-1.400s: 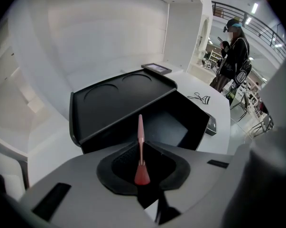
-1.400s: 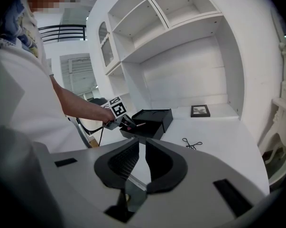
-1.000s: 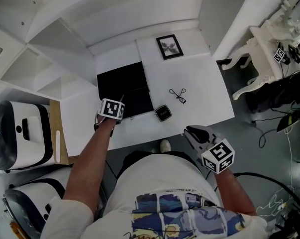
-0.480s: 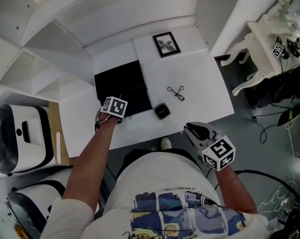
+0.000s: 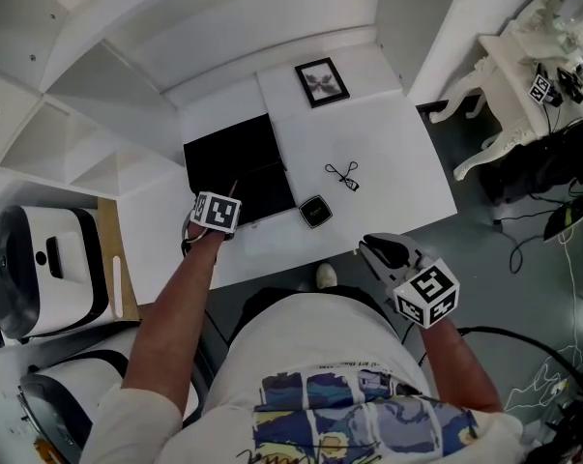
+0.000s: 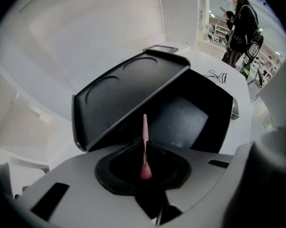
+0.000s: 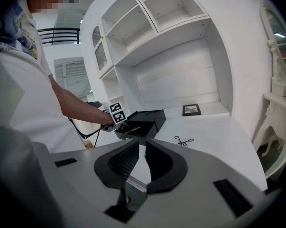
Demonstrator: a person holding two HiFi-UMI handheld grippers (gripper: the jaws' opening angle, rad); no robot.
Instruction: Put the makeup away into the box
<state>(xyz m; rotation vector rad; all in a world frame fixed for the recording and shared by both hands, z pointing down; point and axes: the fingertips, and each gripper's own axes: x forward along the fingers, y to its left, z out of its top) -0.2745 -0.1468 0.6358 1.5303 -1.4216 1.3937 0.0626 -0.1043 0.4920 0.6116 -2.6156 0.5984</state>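
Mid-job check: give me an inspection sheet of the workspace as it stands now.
Surface: white table, mostly bare.
Job's things: black box, lid open; pink stick in left tongs at the box; eyelash curler and compact lie on the table.
Clutter: picture frame at the back.
Tongs: left tongs opening, stick between them; right tongs open, empty.
Cables: loose cables right of the table.
Surroundings: white shelves, ornate white vanity.

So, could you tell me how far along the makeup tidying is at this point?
Done: the black box stands open. In hand: the left gripper holds a pink stick pointing into it, jaws opening. Left: the square compact and eyelash curler lie on the white table; the right gripper is empty, jaws apart.
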